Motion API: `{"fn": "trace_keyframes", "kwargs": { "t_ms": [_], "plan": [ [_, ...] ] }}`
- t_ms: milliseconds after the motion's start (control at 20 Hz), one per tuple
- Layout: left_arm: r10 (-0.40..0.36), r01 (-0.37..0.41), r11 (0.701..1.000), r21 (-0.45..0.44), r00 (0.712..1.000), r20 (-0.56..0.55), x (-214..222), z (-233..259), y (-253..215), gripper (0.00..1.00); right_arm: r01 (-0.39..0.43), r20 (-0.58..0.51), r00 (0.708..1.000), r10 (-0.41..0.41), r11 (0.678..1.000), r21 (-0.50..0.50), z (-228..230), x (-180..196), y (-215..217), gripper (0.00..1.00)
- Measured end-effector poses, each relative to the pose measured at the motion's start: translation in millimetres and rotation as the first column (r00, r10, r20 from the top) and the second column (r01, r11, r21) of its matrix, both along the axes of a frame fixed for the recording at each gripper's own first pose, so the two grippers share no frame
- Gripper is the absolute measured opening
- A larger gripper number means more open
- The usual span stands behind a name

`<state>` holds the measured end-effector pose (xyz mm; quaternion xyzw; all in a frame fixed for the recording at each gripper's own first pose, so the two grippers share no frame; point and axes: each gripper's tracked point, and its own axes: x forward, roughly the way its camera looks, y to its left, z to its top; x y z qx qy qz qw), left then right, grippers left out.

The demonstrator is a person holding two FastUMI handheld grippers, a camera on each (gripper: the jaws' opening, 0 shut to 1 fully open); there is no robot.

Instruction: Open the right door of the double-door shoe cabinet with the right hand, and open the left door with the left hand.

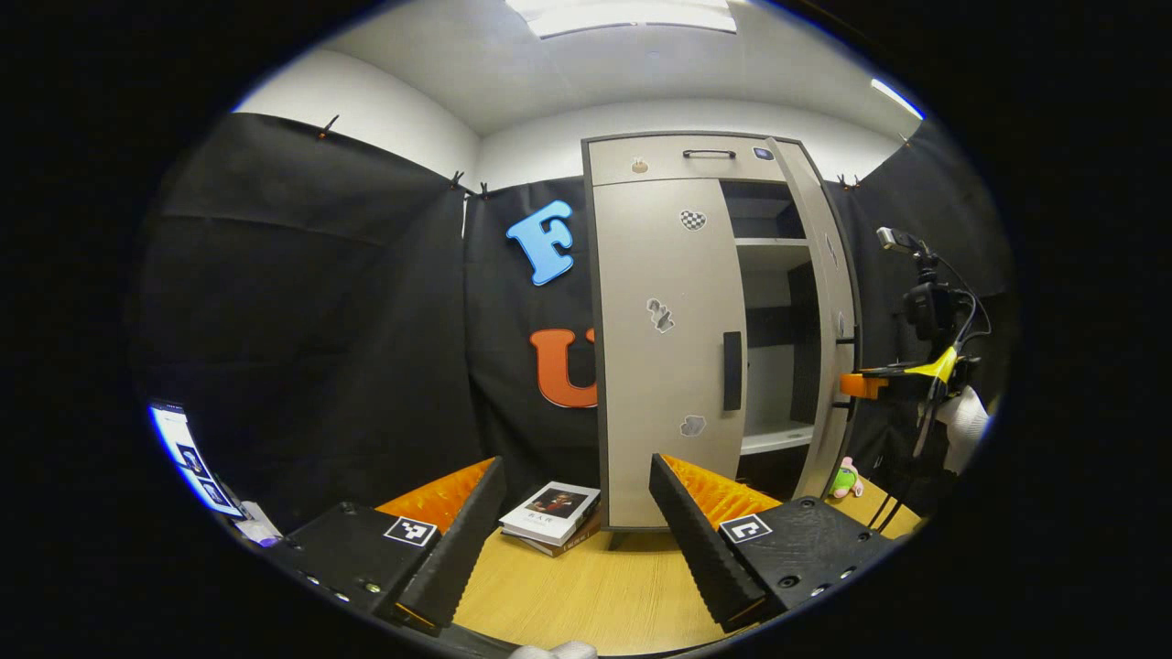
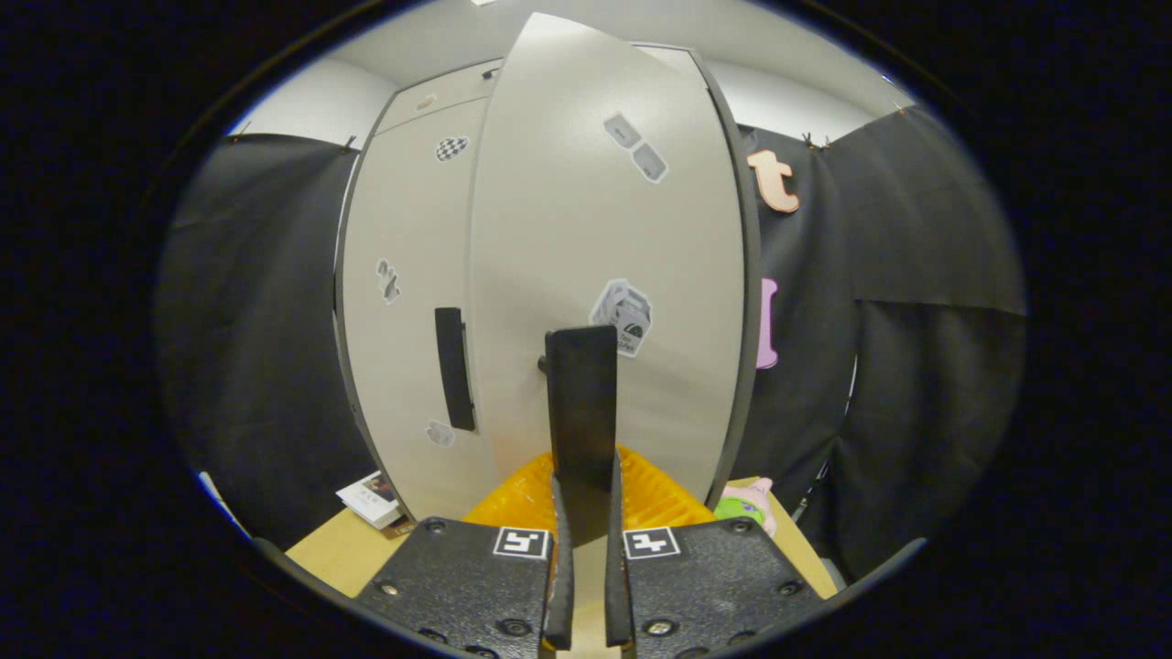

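Right gripper (image 2: 582, 513) clamping on right door handle (image 2: 581, 412), both fingers squeezed tight on it, almost no gap btwn them. Pulling right door (image 2: 604, 229) open now — already swung out quite far, w/ shelves inside cabinet (image 1: 765, 302) showing in left gripper view. Seeing right gripper far off at door edge there too, w/ gloved hand (image 1: 966, 421) holding it.

Left gripper (image 1: 579, 513) hanging wide open, holding nothing, touching nothing, well apart from cabinet. Pointing roughly at left door (image 1: 664, 348), which is sitting closed, its handle (image 1: 732, 371) on edge nearest the middle. Standing on wood table (image 1: 586, 595) w/ a book (image 1: 552, 514) lying just beside cabinet foot and a small soft toy (image 1: 844, 480) near open door.

Step in hand, prob: finishing right door swing. Next, prob: letting go w/ right, then moving left gripper fwd and up to left handle, closing both fingers round it, pulling out to left. Needing to line up straight so fingers aren't slipping off the thin bar
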<state>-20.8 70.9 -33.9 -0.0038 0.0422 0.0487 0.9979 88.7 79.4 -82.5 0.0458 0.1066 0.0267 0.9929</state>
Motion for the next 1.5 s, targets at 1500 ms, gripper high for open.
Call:
{"fn": "trace_keyframes", "kwargs": {
  "t_ms": [1500],
  "plan": [
    [-0.106, 0.106, 0.994, 0.025, 0.994, 0.001, 14.4, 7.3, -38.4, 0.96, 0.082, 0.023, 0.996, -0.082, 0.997, 0.008, 12.3, -48.8, -161.2, 0.04]
  ]
}}
